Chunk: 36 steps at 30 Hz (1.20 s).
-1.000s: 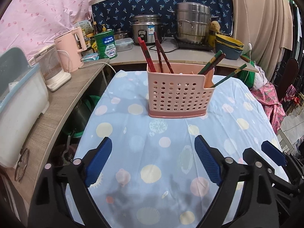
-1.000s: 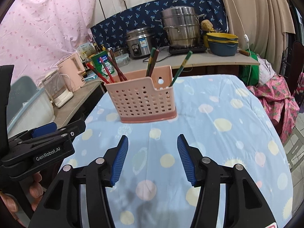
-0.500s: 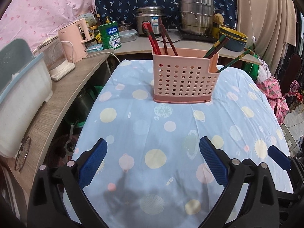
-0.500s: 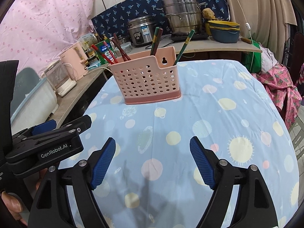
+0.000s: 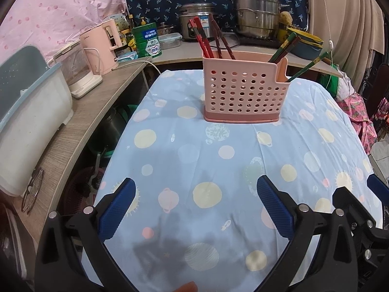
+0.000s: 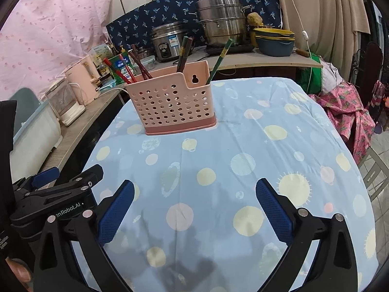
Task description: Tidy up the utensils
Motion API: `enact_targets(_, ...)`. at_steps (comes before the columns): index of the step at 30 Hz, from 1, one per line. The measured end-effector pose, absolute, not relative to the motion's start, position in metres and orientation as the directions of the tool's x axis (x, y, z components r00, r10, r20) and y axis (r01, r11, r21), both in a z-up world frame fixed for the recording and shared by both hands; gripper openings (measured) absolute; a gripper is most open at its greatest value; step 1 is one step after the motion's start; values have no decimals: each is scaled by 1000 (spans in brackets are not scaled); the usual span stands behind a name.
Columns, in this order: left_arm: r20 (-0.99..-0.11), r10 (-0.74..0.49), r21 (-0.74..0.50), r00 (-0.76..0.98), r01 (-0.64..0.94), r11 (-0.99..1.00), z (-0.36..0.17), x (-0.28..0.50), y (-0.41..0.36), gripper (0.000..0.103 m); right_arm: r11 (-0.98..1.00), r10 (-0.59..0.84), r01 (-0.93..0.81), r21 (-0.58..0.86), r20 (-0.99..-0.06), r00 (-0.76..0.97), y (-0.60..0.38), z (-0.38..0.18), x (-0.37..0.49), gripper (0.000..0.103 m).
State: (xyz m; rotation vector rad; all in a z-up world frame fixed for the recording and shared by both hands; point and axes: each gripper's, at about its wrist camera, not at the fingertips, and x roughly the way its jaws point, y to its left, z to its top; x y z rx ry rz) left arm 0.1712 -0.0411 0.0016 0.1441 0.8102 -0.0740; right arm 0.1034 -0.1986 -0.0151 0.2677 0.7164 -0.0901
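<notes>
Utensil holder (image 5: pixel 244 92): pink, holds chopsticks (image 5: pixel 203 39), stands on tablecloth (image 5: pixel 218 170).
Left gripper (image 5: pixel 194 206): fingers apart, empty, before holder.
Right gripper (image 6: pixel 194 204): fingers apart, empty, before holder.

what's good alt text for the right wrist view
A pink holder with red chopsticks and green chopsticks stands on a blue dotted tablecloth. The open right gripper hangs empty in front, left gripper beside it.

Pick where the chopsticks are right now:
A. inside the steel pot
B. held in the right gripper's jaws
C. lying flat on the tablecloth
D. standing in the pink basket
D: the chopsticks stick up out of the basket, while the left gripper and right gripper are both open and hold nothing.
</notes>
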Motion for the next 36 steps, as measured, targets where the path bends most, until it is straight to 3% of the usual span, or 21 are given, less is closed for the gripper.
enact_targets(36, -737, 36, 132, 675, 92, 987, -9, 173, -37, 96, 964, 2, 181, 197, -685, 729, -194, -27, 108, 97)
